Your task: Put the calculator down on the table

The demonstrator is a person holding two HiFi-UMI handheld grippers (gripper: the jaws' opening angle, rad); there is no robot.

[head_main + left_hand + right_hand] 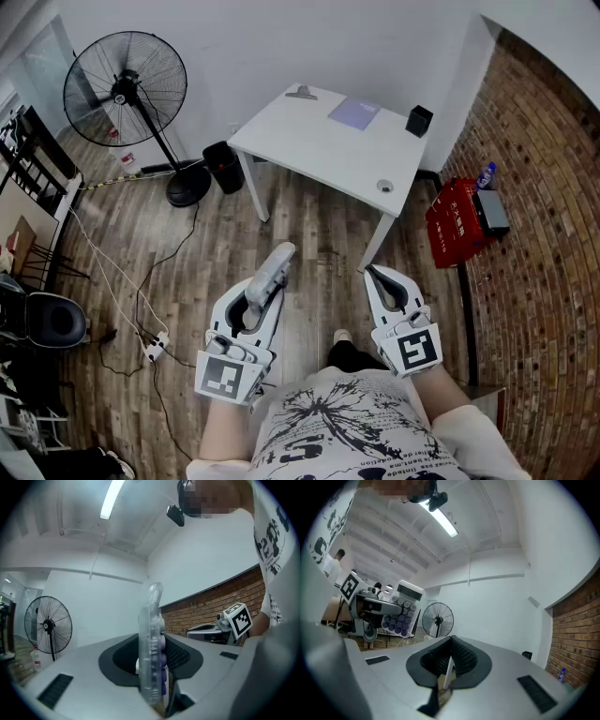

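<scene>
While the white table (309, 150) stands well ahead, the calculator (279, 258) rides edge-up in the left gripper (270, 286), clamped between its jaws short of the table's near edge.
Setting it down well likely means carrying it over the table's bare middle, clear of the purple notebook (354, 112) and black box (418, 120) at its far side and the small round object (385, 186) by its near edge. Then tip it flat, keys up, before easing the jaws apart. The right gripper (372, 274), jaws together and empty, hangs short of the table too.
</scene>
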